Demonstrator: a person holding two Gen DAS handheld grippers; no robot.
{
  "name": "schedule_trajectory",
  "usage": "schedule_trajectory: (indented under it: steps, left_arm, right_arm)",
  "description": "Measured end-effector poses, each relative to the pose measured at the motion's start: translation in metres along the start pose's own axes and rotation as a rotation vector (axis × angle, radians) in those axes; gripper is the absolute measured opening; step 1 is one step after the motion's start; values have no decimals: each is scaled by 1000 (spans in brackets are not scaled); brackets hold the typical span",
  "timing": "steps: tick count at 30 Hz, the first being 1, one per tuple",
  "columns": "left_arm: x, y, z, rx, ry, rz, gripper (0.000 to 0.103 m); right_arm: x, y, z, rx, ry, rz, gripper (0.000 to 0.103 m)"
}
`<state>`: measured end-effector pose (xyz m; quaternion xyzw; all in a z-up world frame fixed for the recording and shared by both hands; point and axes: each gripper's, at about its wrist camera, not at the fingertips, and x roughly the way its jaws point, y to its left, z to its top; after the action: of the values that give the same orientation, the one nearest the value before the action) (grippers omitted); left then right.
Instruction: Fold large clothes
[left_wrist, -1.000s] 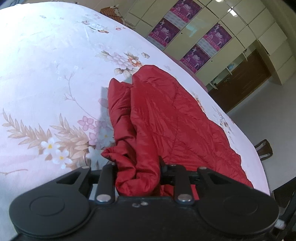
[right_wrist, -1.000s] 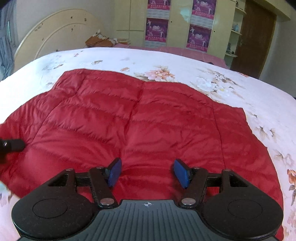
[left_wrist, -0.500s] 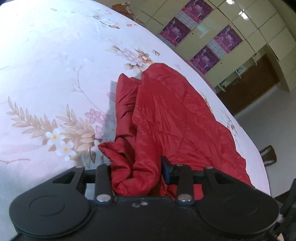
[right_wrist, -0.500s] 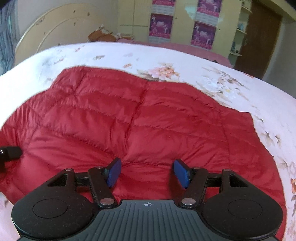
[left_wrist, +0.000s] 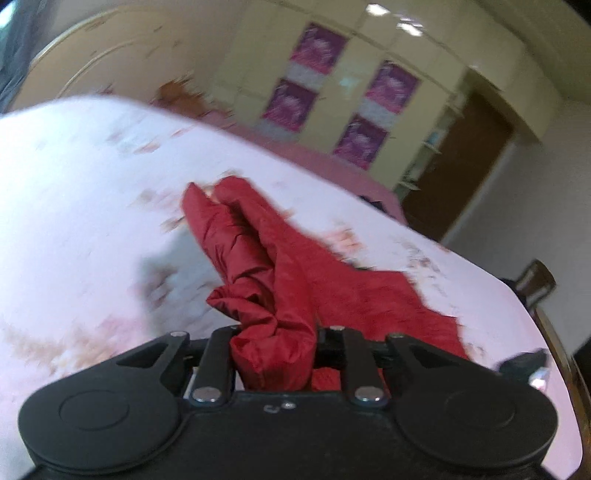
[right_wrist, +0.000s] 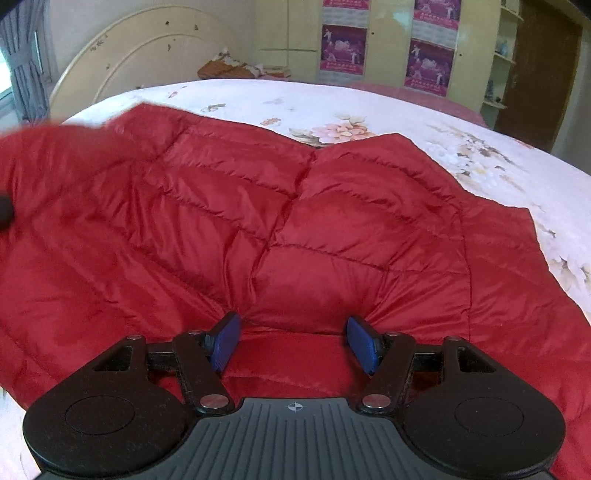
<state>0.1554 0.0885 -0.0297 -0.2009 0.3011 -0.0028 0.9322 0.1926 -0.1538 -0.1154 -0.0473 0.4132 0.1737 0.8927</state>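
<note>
The left gripper (left_wrist: 273, 354) is found clamped on a bunched edge of the red quilted down jacket (right_wrist: 295, 229), its jaws closed around a thick wad of fabric. Compared with half a second earlier, the left view is now swung upward and blurred, and the held edge is seen raised off the white floral-printed bed sheet (left_wrist: 74, 221); a fold over the body of the garment is judged to be under way. The right gripper (right_wrist: 293, 343) is held low over the near hem, its blue-padded jaws open, nothing gripped. The jacket lies spread on the bed, its shell glossy, puffy, stitched into rectangular panels, and likely slippery.
</note>
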Motion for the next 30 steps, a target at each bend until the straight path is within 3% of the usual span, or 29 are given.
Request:
schedule_trajectory:
  steps: [4, 7, 16, 18, 21, 22, 23, 30]
  left_arm:
    - [-4, -43, 6, 89, -14, -42, 18]
    - [-2, -66, 4, 125, -14, -62, 18]
    - [15, -122, -16, 232, -1, -132, 18]
    - [20, -130, -21, 246, 14, -151, 18]
    - [31, -145, -29, 271, 46, -188, 18]
    - [34, -150, -35, 283, 57, -200, 18]
    - [39, -157, -41, 297, 70, -212, 18]
    - [82, -190, -85, 385, 184, -258, 18]
  right_arm:
    - [-9, -12, 8, 34, 18, 45, 63]
    - [-40, -34, 7, 85, -27, 53, 63]
    - [-130, -90, -56, 60, -64, -123, 63]
    - [-132, -103, -70, 107, -45, -131, 63]
    - [-118, -122, -82, 217, -1, -70, 62]
    - [-114, -124, -84, 247, 0, -46, 47]
    - [-109, -128, -85, 277, 3, -29, 44]
    - [-111, -134, -86, 318, -16, -5, 44]
